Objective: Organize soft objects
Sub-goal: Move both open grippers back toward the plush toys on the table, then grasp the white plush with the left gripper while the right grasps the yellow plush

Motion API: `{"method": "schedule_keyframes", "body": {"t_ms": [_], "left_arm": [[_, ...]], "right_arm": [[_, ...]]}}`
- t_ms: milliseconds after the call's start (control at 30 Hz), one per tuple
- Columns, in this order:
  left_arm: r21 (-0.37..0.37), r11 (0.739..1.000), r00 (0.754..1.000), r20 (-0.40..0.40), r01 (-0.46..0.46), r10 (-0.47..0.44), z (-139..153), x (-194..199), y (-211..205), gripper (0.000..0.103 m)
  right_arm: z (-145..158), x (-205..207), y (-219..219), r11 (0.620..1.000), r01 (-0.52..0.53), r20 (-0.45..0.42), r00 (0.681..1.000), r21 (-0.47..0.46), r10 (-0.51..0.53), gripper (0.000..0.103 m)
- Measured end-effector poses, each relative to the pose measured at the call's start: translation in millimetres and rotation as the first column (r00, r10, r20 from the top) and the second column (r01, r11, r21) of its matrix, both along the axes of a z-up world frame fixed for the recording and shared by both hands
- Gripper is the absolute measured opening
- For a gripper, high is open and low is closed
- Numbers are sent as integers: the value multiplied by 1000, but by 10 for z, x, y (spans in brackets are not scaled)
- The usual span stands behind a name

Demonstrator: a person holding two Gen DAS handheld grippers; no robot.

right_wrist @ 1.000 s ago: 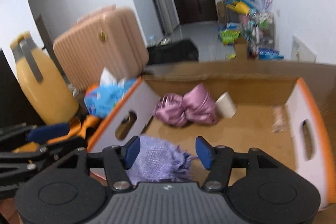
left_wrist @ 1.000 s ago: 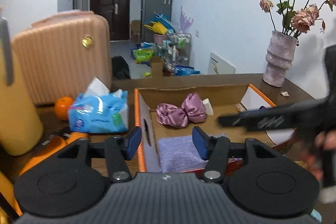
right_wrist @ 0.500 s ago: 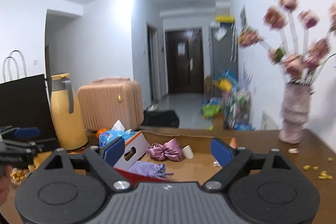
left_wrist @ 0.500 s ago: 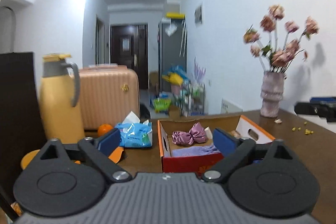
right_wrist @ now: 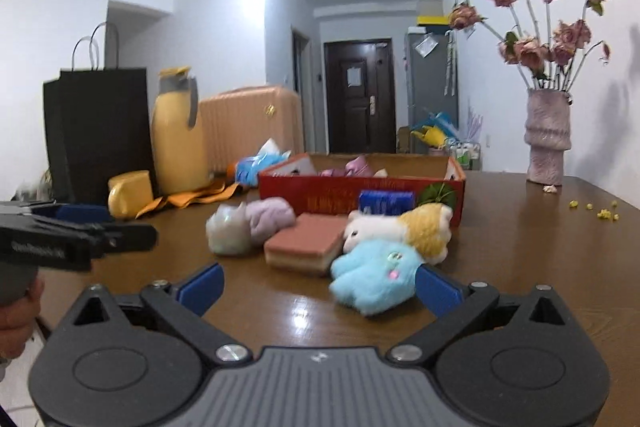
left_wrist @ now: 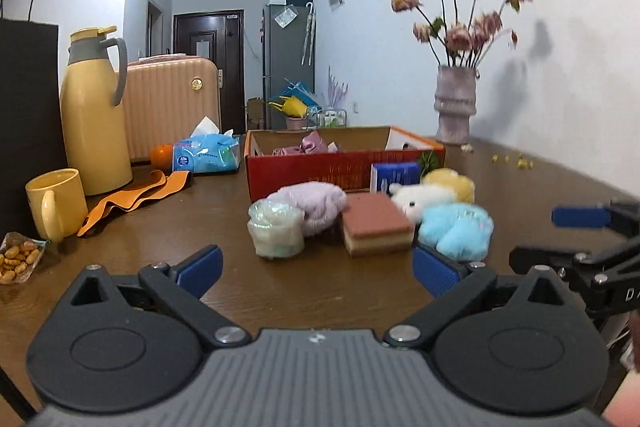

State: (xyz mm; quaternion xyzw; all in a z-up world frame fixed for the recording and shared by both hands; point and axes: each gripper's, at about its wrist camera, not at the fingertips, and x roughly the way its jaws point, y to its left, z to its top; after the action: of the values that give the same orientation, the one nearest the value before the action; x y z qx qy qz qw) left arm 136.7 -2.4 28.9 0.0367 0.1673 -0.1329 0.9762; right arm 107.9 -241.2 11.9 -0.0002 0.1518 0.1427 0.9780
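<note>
Left gripper: jaws opening, wide, empty. Right gripper: jaws opening, wide, empty. Blue plush on table, before red box, beside sponge block; long axis indeterminate.

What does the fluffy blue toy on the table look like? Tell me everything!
The blue plush toy is pale sky-blue and fuzzy, with stubby rounded limbs and a tiny coloured patch on it. It lies flopped on the brown table, pressed against the white and yellow plush behind it and beside the pink sponge block.
</note>
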Motion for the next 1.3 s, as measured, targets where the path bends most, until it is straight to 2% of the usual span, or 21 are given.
{"method": "schedule_keyframes", "body": {"t_ms": [333,567,700,767,800,833,900,967,1100,1167,1233,1300], "left_arm": [[6,999,998,-53,-34,34,-65,166,-5,103],[9,1000,997,-77,-19,19,-82,355,-53,103],[-12,1000,996,-92,12,-13,-42,547,-150,103],[-31,997,993,-100,64,-67,1,662,-256,102],[-46,995,990,-98,94,-98,28,726,-319,98],[-61,991,987,-104,120,-126,58,816,-396,95],[-87,984,976,-142,153,-164,112,1018,-541,76],[-127,976,961,-192,176,-198,145,1272,-689,66],[-158,965,933,-263,210,-246,87,1736,-954,63],[-163,961,922,-283,224,-263,32,1899,-1064,63],[-183,954,907,-310,238,-286,-21,2013,-1138,63],[-212,943,881,-351,256,-318,-76,2110,-1201,60]], "right_arm": [[-75,168,-58,999,38,-35,999,19,-38,102],[-71,387,-133,996,74,-67,995,44,-71,100],[-23,608,-216,992,109,-92,990,56,-104,98],[1,749,-297,989,126,-114,987,81,-116,94],[10,814,-337,987,134,-126,985,91,-122,94],[18,889,-387,984,142,-137,982,103,-128,92],[23,1030,-494,980,155,-152,979,126,-135,92],[35,1189,-600,974,167,-169,975,152,-141,86],[3,1584,-845,946,181,-234,965,270,-118,80],[-51,1766,-937,927,189,-278,956,325,-97,68],[-106,1919,-996,915,198,-311,947,352,-85,62],[-151,2010,-1029,911,212,-320,943,354,-95,58]]}}
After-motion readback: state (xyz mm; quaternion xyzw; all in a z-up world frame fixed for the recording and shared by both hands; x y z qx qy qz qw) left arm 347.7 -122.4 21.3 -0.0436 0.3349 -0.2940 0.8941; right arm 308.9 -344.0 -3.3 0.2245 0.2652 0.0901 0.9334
